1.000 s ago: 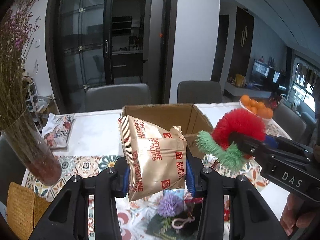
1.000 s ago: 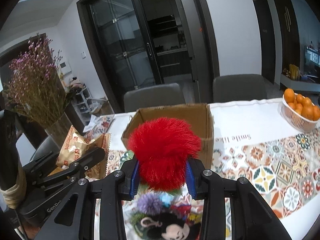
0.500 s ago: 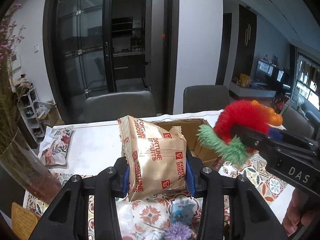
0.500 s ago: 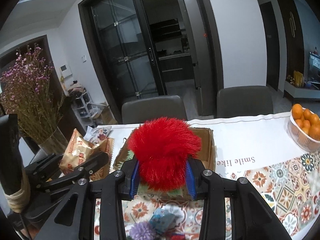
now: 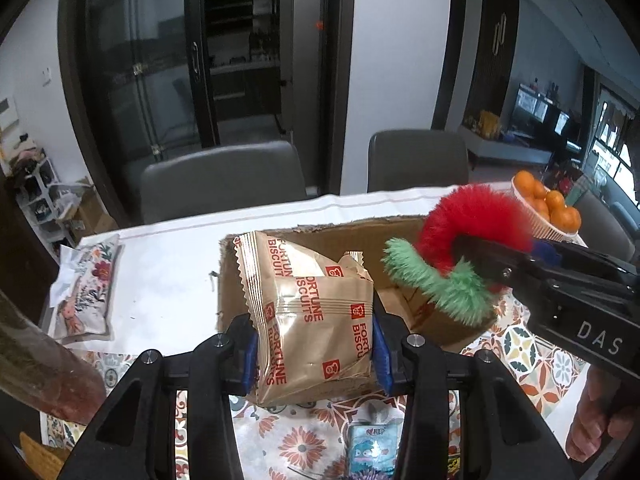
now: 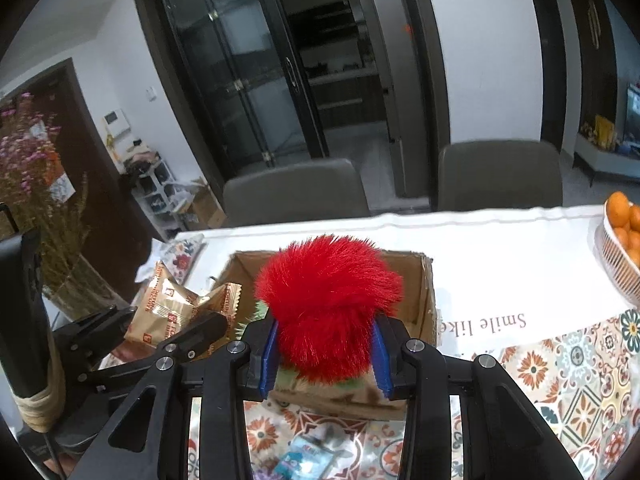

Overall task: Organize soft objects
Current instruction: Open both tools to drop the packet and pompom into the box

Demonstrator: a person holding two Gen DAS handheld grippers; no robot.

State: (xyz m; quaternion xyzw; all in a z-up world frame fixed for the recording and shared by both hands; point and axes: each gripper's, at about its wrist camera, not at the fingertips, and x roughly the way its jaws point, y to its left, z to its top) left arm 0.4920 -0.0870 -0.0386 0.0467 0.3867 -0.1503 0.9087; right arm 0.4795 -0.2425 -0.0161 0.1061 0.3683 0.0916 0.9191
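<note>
My left gripper [image 5: 314, 354] is shut on a gold Fortune Biscuits packet [image 5: 310, 316], held at the near left rim of an open cardboard box [image 5: 320, 236]. My right gripper [image 6: 324, 356] is shut on a fluffy red and green plush toy [image 6: 328, 304], held over the box [image 6: 424, 296] at its near edge. In the left wrist view the toy [image 5: 460, 256] hangs over the box's right side. In the right wrist view the packet [image 6: 172, 312] and the left gripper [image 6: 160, 332] sit at the box's left.
The table carries a white runner and patterned tile cloth [image 6: 580, 364]. A basket of oranges [image 5: 548, 208] stands right. A vase of dried flowers [image 6: 48, 248] stands left, with a floral tissue pack [image 5: 86, 284] beside. A small blue packet [image 5: 372, 446] lies near. Grey chairs [image 5: 224, 184] behind.
Both grippers have moved forward and up with their loads, from over the near table items to the cardboard box. Both stay shut.
</note>
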